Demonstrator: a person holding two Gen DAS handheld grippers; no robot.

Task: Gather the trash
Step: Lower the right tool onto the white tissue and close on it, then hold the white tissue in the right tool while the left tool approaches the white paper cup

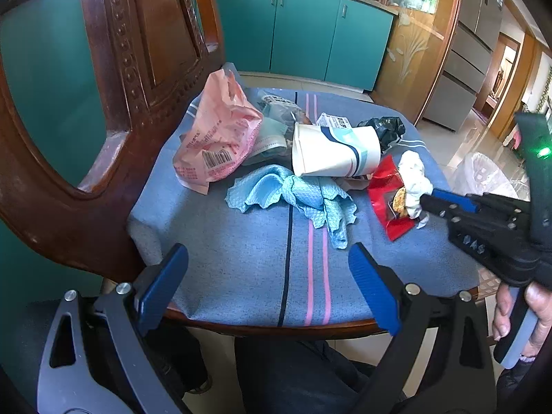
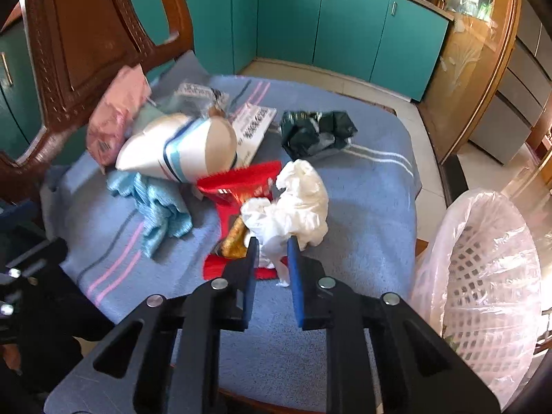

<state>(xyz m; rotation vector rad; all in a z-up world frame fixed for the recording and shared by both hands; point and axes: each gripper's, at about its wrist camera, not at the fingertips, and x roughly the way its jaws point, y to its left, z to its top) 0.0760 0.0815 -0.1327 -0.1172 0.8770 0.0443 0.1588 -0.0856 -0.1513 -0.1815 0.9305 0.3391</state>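
Trash lies on a chair seat under a blue striped cloth [image 1: 262, 262]: a pink bag [image 1: 217, 134], a paper cup on its side [image 1: 334, 150], a light blue rag [image 1: 293, 196], a red wrapper [image 1: 386, 200], a crumpled white tissue [image 1: 414, 179] and a dark green wrapper [image 1: 383, 129]. My right gripper [image 2: 272, 245] is closed on the lower edge of the white tissue [image 2: 296, 203], which rests on the red wrapper [image 2: 241, 186]. It also shows in the left wrist view [image 1: 427, 203]. My left gripper [image 1: 269, 262] is open and empty above the seat's front.
The carved wooden chair back [image 1: 138, 69] rises at the left. A white basket lined with a clear plastic bag [image 2: 483, 276] stands on the floor to the right of the chair. Teal cabinets [image 1: 303, 31] stand behind.
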